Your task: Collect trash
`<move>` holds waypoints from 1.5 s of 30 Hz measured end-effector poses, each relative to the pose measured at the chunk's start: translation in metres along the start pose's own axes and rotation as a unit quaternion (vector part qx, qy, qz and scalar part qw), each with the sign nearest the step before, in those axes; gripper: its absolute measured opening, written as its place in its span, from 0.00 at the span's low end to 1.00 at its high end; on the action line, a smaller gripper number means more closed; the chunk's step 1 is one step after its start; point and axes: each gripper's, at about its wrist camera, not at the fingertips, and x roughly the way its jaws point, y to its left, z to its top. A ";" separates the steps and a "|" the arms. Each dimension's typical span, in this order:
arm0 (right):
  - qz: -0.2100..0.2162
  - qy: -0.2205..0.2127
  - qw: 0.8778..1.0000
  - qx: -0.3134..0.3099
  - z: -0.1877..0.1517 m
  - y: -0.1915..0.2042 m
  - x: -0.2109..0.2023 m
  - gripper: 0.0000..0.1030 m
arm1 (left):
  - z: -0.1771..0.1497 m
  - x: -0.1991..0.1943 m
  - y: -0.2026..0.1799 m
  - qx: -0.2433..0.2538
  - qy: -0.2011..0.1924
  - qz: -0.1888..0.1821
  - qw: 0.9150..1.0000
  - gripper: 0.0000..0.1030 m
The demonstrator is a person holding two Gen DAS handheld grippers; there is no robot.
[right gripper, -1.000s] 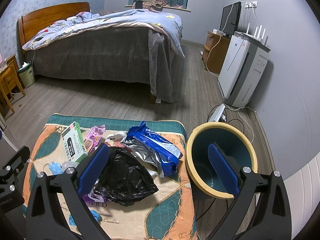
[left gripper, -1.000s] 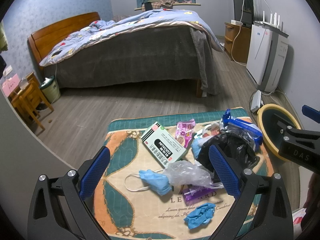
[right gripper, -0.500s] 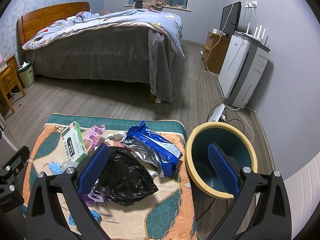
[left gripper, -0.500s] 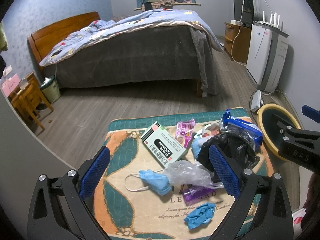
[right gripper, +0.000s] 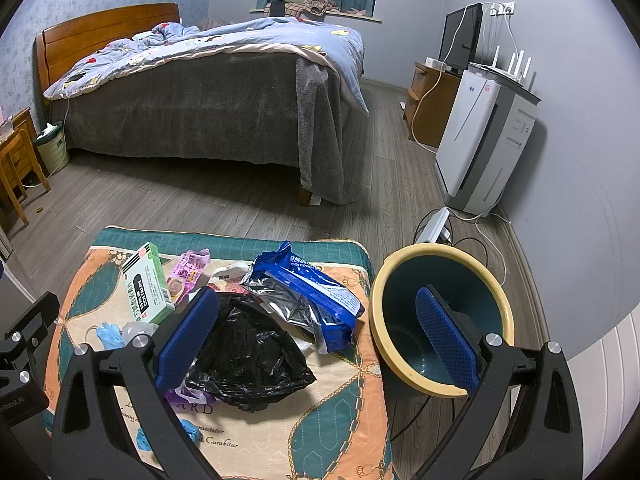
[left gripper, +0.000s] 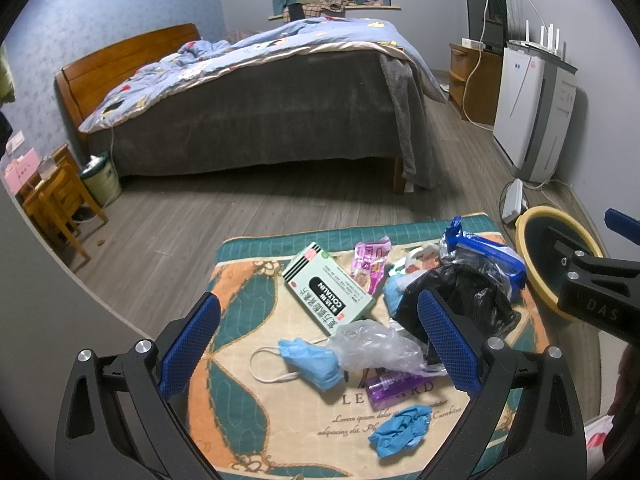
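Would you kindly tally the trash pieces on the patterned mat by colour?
Blue: 4 (face mask, crumpled glove, foil wipes packet, blue scrap)
Black: 1 (plastic bag)
Green: 1 (cardboard box)
Pink: 1 (wrapper)
Purple: 1 (packet)
Clear: 1 (plastic bag)
Total: 9

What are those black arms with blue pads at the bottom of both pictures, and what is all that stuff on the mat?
They are grabbing tools that a person holds, one per hand. Each carries a camera looking out between its two fingers, so you get one picture from each. The left hand-held gripper and the right hand-held gripper are both open and hold nothing. On the mat lies trash: a green box, a black bag, a blue wrapper, a face mask and a blue glove. The bin stands beside the mat.
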 end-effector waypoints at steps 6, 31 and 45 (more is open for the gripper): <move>0.000 0.000 1.000 0.000 0.000 0.000 0.000 0.95 | 0.000 0.000 0.000 0.000 0.000 0.000 1.000 0.95; 0.086 0.123 0.988 0.044 -0.014 -0.031 0.098 0.94 | -0.016 0.070 0.046 -0.020 0.062 0.012 0.998 0.95; 0.111 0.136 0.984 0.043 0.006 -0.053 0.131 0.65 | -0.017 0.124 0.083 -0.080 0.121 0.011 0.989 0.75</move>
